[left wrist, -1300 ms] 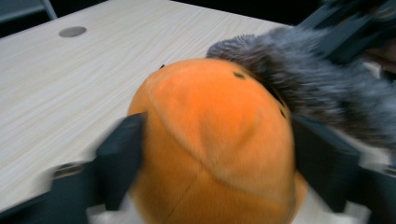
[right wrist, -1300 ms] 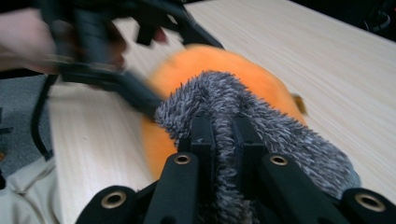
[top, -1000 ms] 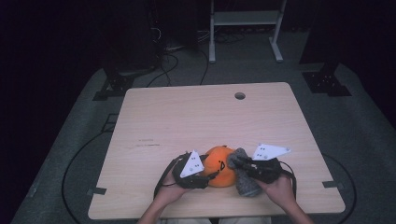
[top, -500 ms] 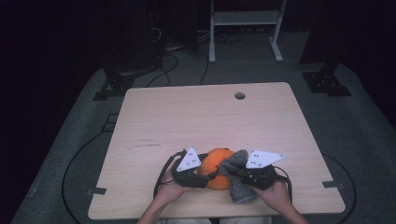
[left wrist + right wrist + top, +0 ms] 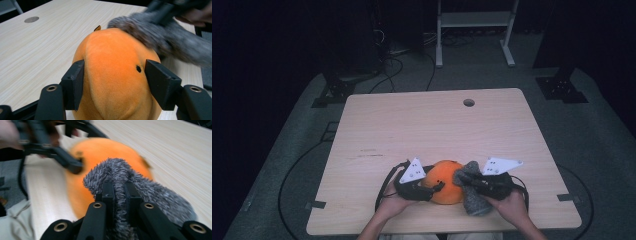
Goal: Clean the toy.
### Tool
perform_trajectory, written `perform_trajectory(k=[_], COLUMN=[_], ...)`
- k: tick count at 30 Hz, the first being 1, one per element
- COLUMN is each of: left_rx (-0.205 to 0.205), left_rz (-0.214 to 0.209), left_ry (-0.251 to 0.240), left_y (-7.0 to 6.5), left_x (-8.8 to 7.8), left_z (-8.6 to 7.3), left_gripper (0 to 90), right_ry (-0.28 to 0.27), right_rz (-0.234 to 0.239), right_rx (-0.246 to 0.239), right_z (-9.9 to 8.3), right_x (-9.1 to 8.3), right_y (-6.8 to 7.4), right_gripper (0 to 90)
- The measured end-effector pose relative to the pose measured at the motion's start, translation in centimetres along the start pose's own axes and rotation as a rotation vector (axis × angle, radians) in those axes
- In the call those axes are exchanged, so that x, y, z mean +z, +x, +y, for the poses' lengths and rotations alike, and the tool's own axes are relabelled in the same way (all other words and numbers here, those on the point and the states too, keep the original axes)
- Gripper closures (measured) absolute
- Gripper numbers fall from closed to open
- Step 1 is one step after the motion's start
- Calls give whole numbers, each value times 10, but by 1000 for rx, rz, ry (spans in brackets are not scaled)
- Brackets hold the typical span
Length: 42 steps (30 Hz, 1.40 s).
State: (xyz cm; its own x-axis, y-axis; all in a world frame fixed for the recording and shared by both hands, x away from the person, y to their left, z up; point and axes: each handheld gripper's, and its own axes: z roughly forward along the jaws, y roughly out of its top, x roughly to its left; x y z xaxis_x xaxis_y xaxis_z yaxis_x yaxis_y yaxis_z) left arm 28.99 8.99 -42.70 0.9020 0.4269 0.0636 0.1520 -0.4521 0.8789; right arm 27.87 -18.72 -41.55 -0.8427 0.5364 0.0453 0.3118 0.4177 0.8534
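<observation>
An orange plush toy [image 5: 446, 189] sits near the table's front edge. My left gripper [image 5: 115, 82] grips its sides between both jaws; the jaws have just been opening slightly, and the pads still press into the plush [image 5: 112, 60]. A grey fuzzy cloth [image 5: 473, 196] lies draped against the toy's right side. My right gripper [image 5: 121, 192] is shut on a fold of this cloth [image 5: 117, 172], holding it on top of the plush [image 5: 100, 150]. In the left gripper view the cloth [image 5: 155, 37] crosses the toy's far upper edge.
The pale wooden table [image 5: 437, 130] has a round cable hole [image 5: 469, 102] near its far edge. Both hands rest at the front edge. A white metal stand [image 5: 472, 30] and cables are on the dark floor beyond.
The grey cloth in the right gripper has shifted slightly against the plush. Both hands stay in about the same place.
</observation>
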Motion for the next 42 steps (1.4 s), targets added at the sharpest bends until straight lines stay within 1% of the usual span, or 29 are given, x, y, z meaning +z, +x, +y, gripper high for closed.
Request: perform_trajectory(k=[1, 2, 5, 6, 7, 8, 9, 10, 11, 12, 14, 15, 16, 19, 22, 23, 24, 26, 28, 29, 30, 31, 32, 34, 35, 37, 39, 40, 42], left_rx=[0, 16, 26, -21, -58, -92, -99, -79, -79, -66, -63, -68, -77, -87, -75, -76, -84, -86, -86, -86, -84, -84, -67, -60, -60, -64, -62, -61, -56], left_rz=[0, -7, -16, -31, -31, -31, -34, -34, -34, -29, -21, -20, -24, -24, -23, -25, -27, -30, -31, -31, -30, -30, -33, -33, -33, -29, -26, -24, -27], left_ry=[0, 0, -1, -9, -8, -5, 1, 11, 11, 15, 19, 18, 18, 19, 20, 25, 24, 22, 21, 21, 13, 13, 14, 13, 13, 15, 14, 8, 7], left_y=[0, -1, -2, 1, 4, 7, 9, 10, 10, 10, 10, 11, 12, 14, 15, 15, 17, 18, 18, 18, 17, 17, 15, 14, 14, 14, 13, 13, 12], left_x=[0, 0, -1, -2, -2, -2, -2, -2, -2, -2, -3, -3, -4, -5, -7, -7, -8, -8, -8, -8, -8, -8, -8, -8, -8, -8, -8, -7, -7], left_z=[0, 0, 0, 3, 4, 4, 3, 1, 1, -1, -3, -4, -6, -9, -11, -12, -14, -15, -15, -15, -15, -15, -15, -14, -14, -14, -14, -14, -13], left_gripper=[362, 367, 364, 272, 201, 163, 163, 205, 269, 269, 324, 336, 343, 348, 349, 348, 344, 339, 337, 337, 336, 335, 334, 334, 334, 336, 342, 344, 349], right_ry=[0, 11, 7, -16, -30, -32, -36, -37, -37, -29, -22, -15, 2, 19, 2, -25, -16, 5, 33, 33, 45, 45, -17, -51, -51, -16, -5, 8, -1], right_rz=[0, -36, -29, 4, 26, 40, 59, 64, 64, 52, 49, 36, 12, -13, -3, 18, 11, 2, -33, -33, -54, -54, -16, -13, -16, -42, -48, -54, -53], right_rx=[0, 37, 61, 42, 21, 6, -6, -12, -12, -10, 22, 65, 92, 139, 141, 114, 108, 126, 156, 156, 183, 183, 185, 152, 142, 132, 143, 173, 172], right_z=[0, -3, -5, -5, -5, -4, -4, -4, -4, -5, -8, -12, -16, -20, -17, -14, -12, -14, -17, -17, -19, -19, -15, -9, -7, -8, -11, -13, -12], right_x=[0, -3, -5, -6, -6, -5, -3, -1, -1, 0, 2, 1, 1, 0, -2, -2, 0, 4, 5, 5, 3, 3, -2, -4, -4, 1, 3, 3, 1], right_y=[0, -10, -14, -10, -6, -2, 2, 4, 4, 5, -2, -9, -15, -21, -18, -14, -13, -17, -22, -22, -26, -26, -24, -18, -16, -16, -18, -23, -22], right_gripper=[809, 809, 809, 809, 808, 808, 808, 808, 808, 809, 809, 810, 809, 809, 808, 809, 809, 810, 809, 809, 808, 808, 806, 806, 806, 807, 808, 808, 808])
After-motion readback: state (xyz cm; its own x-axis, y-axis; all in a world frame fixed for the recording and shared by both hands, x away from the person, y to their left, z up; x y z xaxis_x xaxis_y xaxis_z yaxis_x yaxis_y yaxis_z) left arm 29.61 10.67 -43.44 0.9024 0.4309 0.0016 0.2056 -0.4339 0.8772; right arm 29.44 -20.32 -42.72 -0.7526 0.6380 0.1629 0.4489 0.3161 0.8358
